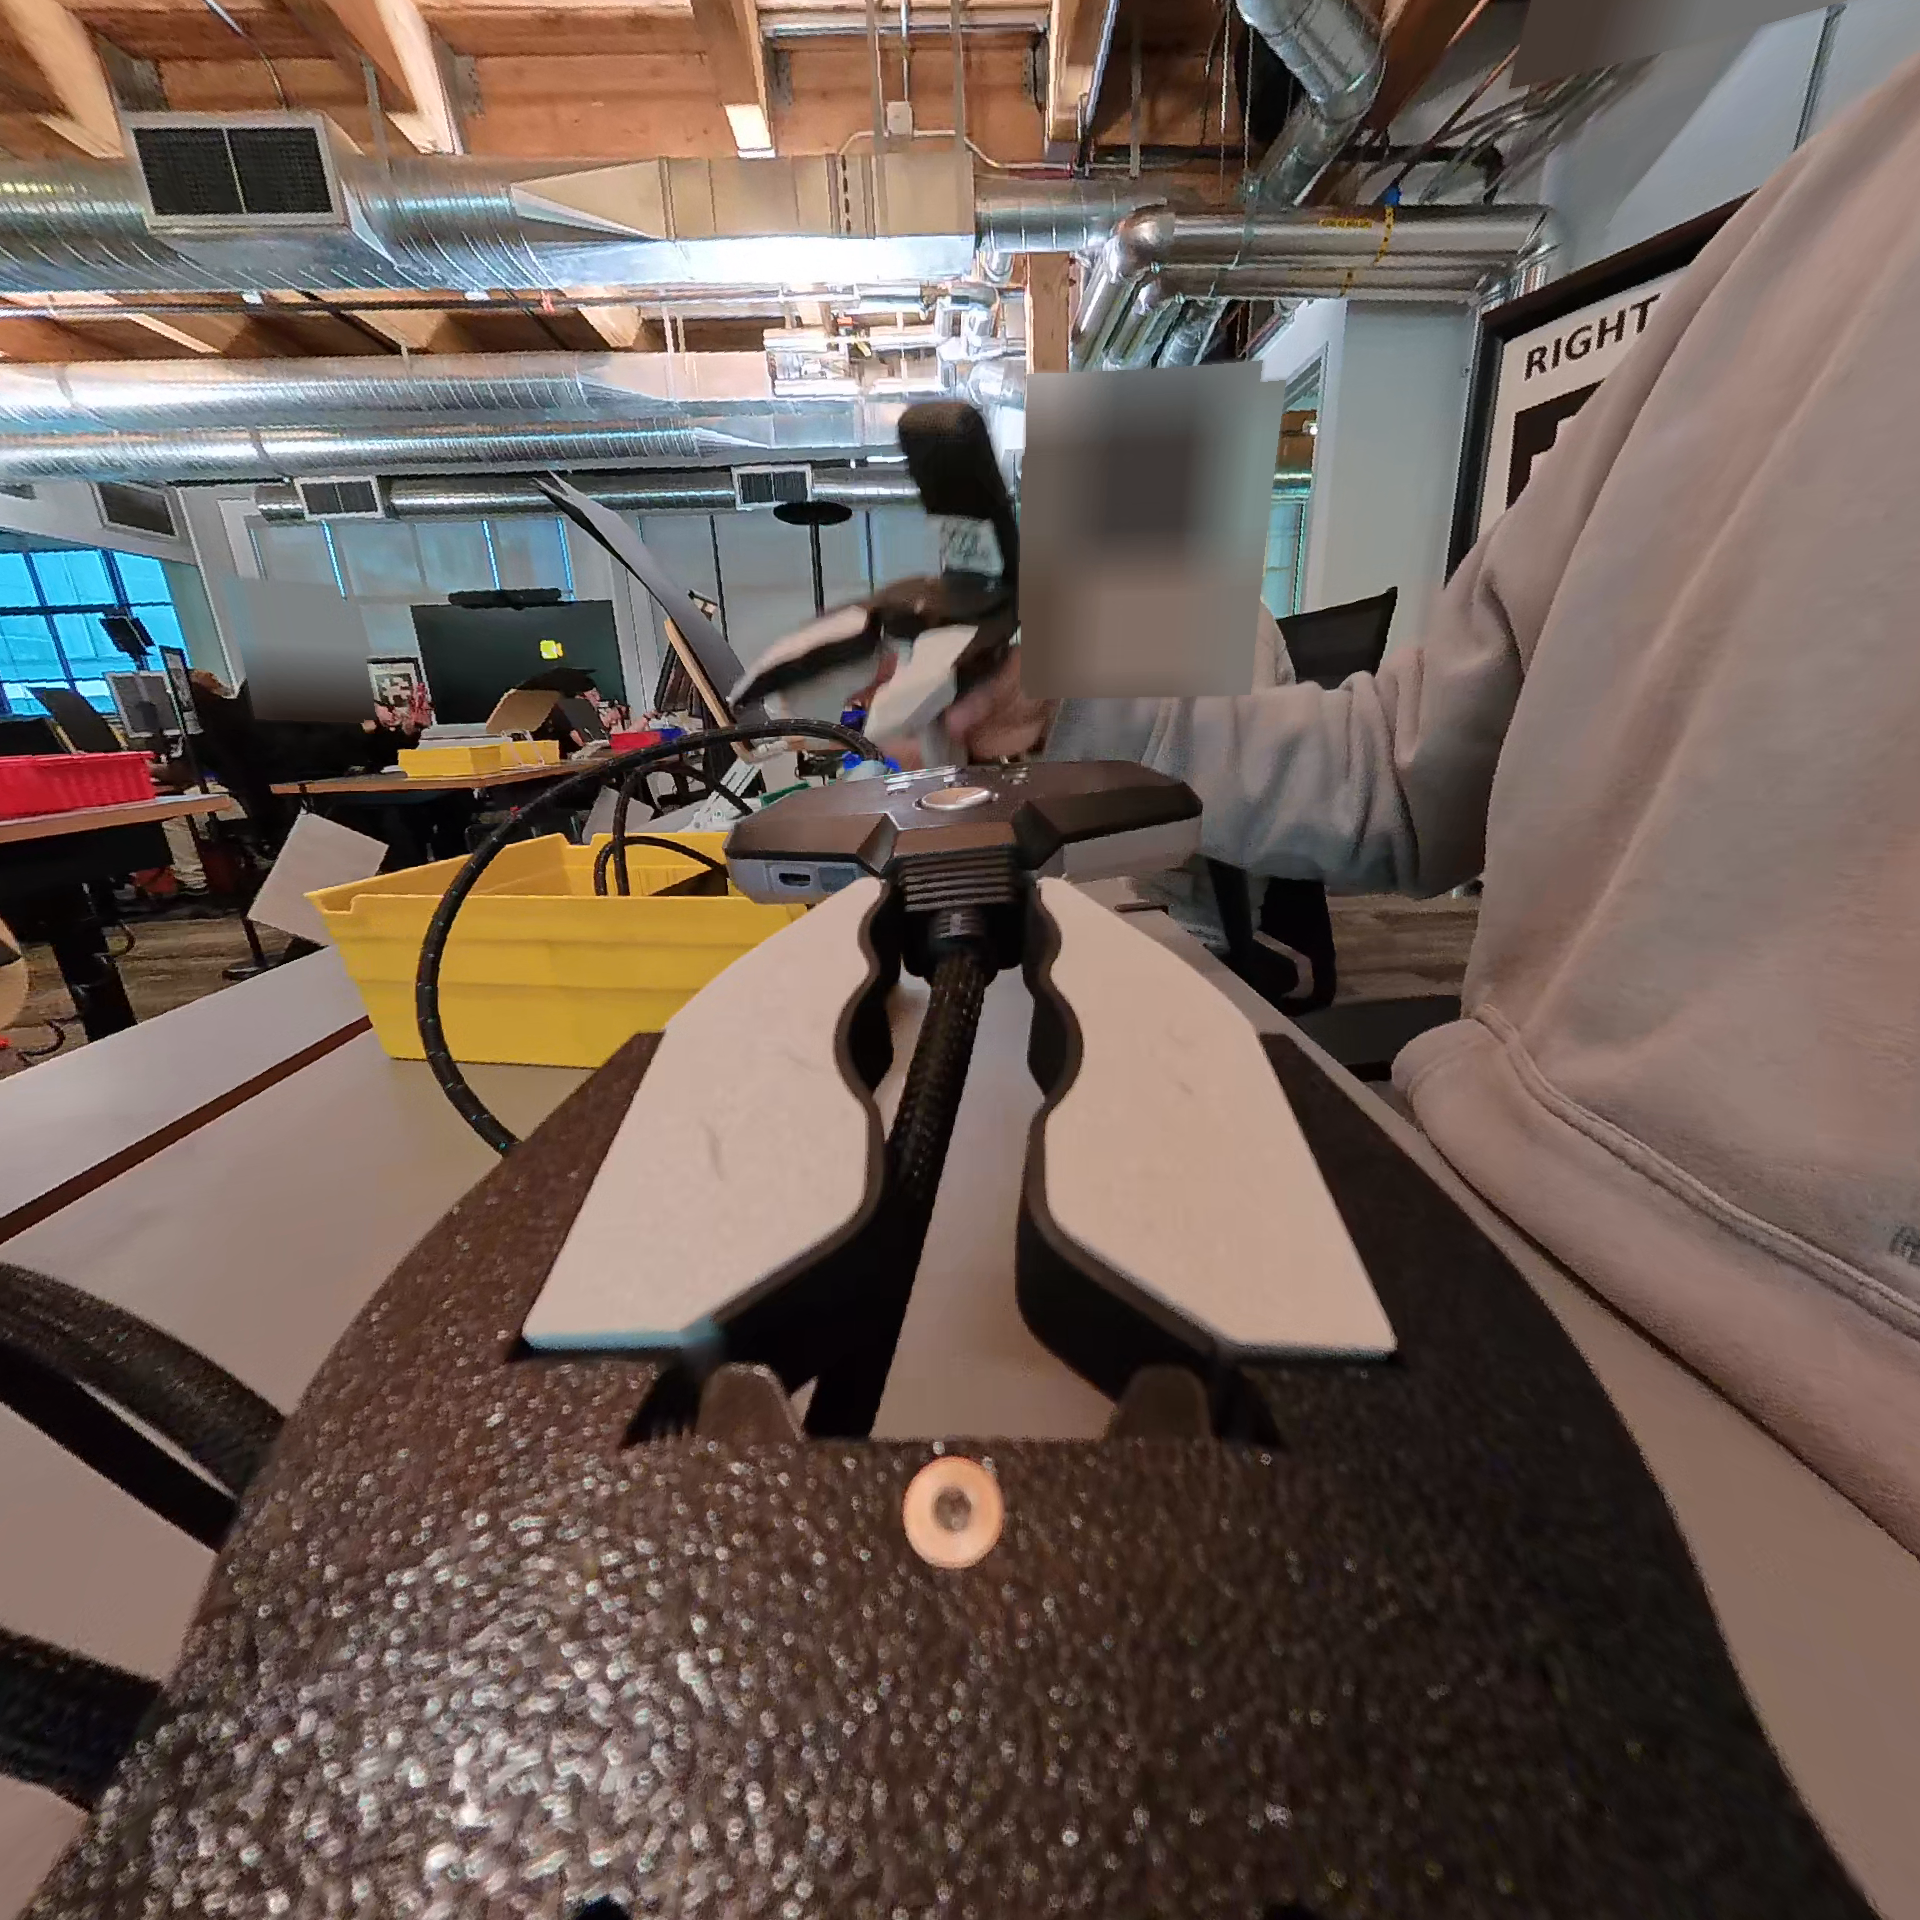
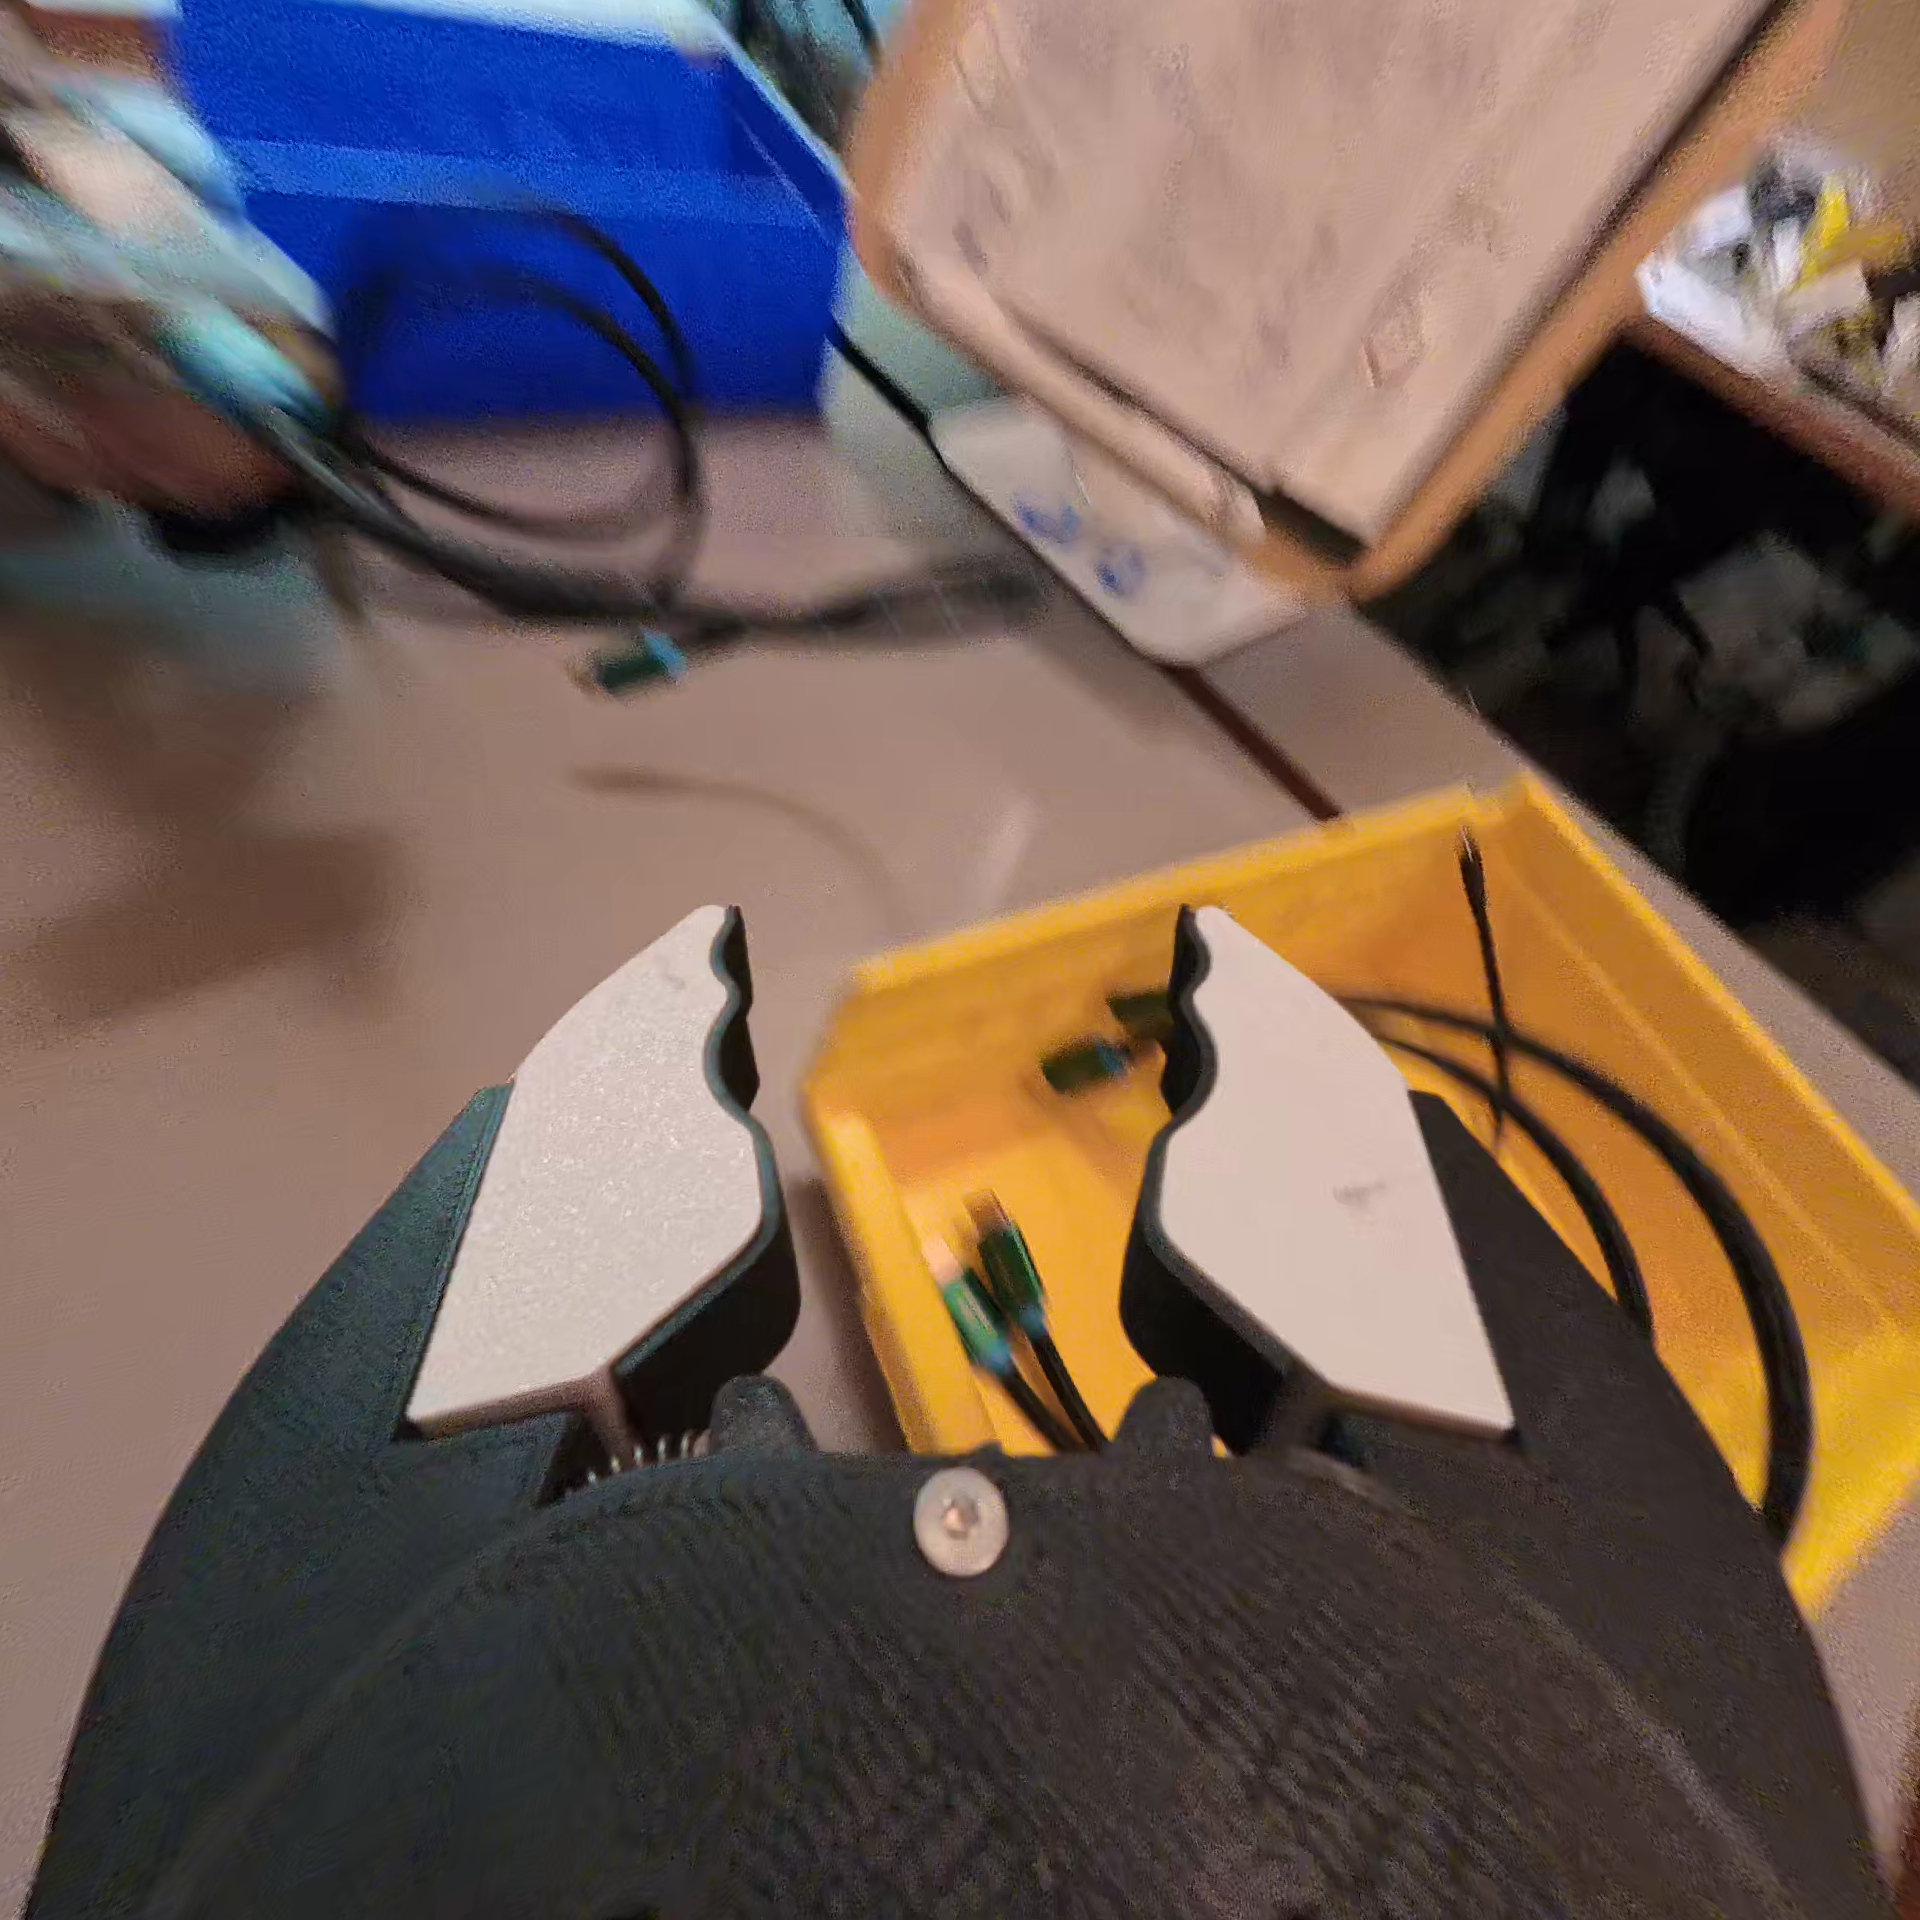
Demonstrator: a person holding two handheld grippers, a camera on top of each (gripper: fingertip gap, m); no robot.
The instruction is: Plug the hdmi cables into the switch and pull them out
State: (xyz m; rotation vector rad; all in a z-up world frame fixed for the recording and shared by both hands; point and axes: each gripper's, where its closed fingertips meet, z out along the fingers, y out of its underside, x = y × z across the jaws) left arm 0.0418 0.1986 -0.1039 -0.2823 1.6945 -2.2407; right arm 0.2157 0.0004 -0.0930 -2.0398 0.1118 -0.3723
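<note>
— While the left hand-held gripper (image 1: 956,914) clamps the cable (image 1: 930,1081) at its plug, why?
— Probably steadying it in the switch (image 1: 961,821) on the surface (image 1: 208,1174).
— And the right hand-held gripper (image 2: 961,925)?
— Wide apart, empty, above the yellow bin (image 2: 1621,997) of spare cables, likely fetching another.

We are in an open-plan workshop-style office: bare silver metal ventilation ducts (image 1: 436,405) run under exposed timber ceiling joists (image 1: 582,114), long grey worktables (image 1: 208,1132) carry a yellow plastic parts bin (image 1: 540,966) and a red plastic crate (image 1: 73,781), and a large dark wall screen (image 1: 520,657) stands beyond.
</note>
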